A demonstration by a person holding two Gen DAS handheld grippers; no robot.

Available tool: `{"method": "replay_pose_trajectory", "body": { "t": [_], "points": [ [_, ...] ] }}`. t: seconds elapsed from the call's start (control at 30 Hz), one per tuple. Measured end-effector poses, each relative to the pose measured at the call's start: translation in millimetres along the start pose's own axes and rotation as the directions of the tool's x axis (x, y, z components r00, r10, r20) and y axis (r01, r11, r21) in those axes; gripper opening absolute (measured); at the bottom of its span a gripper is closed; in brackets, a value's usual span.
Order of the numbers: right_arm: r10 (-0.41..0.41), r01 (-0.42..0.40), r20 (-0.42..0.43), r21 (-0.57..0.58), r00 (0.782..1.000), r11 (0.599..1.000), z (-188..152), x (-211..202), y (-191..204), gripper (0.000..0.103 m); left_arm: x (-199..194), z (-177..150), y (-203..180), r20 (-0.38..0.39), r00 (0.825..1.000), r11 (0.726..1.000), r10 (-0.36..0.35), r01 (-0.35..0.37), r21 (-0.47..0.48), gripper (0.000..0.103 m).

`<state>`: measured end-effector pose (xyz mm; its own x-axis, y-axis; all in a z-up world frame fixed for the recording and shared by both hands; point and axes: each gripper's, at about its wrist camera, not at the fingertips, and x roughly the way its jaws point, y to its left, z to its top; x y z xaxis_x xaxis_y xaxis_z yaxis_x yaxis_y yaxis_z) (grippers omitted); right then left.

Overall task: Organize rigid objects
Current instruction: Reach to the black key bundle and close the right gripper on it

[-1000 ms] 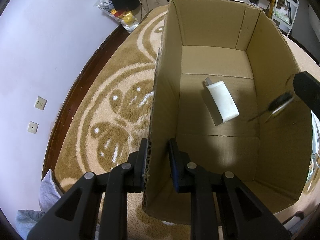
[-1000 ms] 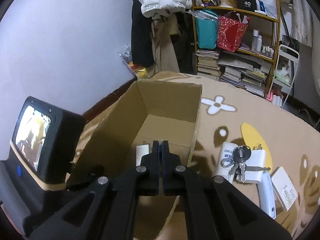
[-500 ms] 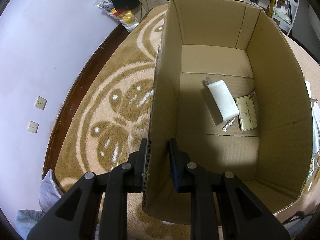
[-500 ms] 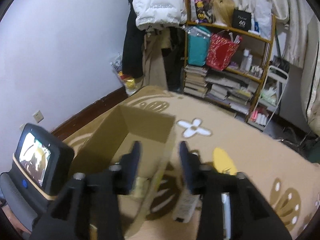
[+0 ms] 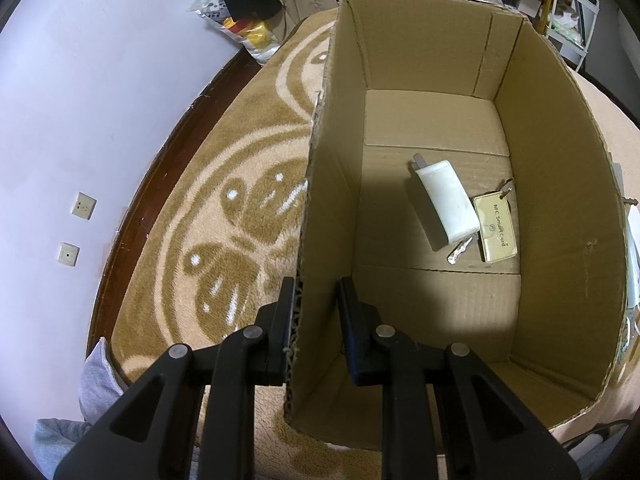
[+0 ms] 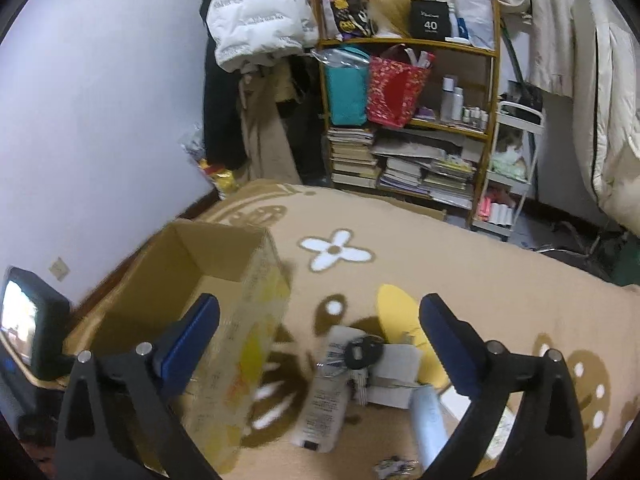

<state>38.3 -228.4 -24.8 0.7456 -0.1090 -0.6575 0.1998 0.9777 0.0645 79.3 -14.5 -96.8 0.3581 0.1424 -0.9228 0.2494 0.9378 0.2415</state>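
A gold card (image 5: 495, 227) printed "NFC Smart Card" lay on the floor of an open cardboard box (image 5: 560, 184), touching a white charger block (image 5: 446, 200) to its left, a small crumpled foil-like scrap (image 5: 459, 249) just below the two. The left gripper (image 5: 314, 308) straddled the box's near-left wall, one finger outside and one inside; the outer finger lay against the cardboard while a gap showed at the inner one, so a firm clamp could not be told. The box stood on a tan plush rug (image 5: 240, 200) with cream swirls, beside a pale lilac wall carrying two sockets (image 5: 83, 205).

In the right wrist view, the right gripper (image 6: 320, 320) was spread wide and held nothing. Below and between its fingers, on the rug to the right of the box, lay a white bottle (image 6: 322, 400) with unreadable print, a bunch of keys (image 6: 360, 360) resting on a white block (image 6: 394, 376), and a pale blue tube (image 6: 430, 420). Behind stood a wooden shelf (image 6: 408, 44) of books and bags, topped by a black box marked "40" (image 6: 430, 20).
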Motion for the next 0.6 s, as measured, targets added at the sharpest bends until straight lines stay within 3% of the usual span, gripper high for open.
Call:
{"method": "replay_pose_trajectory", "body": {
  "t": [0.23,0.6],
  "points": [
    [-0.016,0.015,-0.025,-0.053,1.0,0.998,-11,25,-7,0.103,-1,1,-3,0.003,1.0,1.0,0.017,-0.017,0.01,0.021],
    [0.057,-0.052,-0.101,0.052,0.993,0.997,-25,68,-28,0.103,-1,0,-9,0.012,0.999,0.998,0.051,-0.051,0.025,0.022]
  ]
}}
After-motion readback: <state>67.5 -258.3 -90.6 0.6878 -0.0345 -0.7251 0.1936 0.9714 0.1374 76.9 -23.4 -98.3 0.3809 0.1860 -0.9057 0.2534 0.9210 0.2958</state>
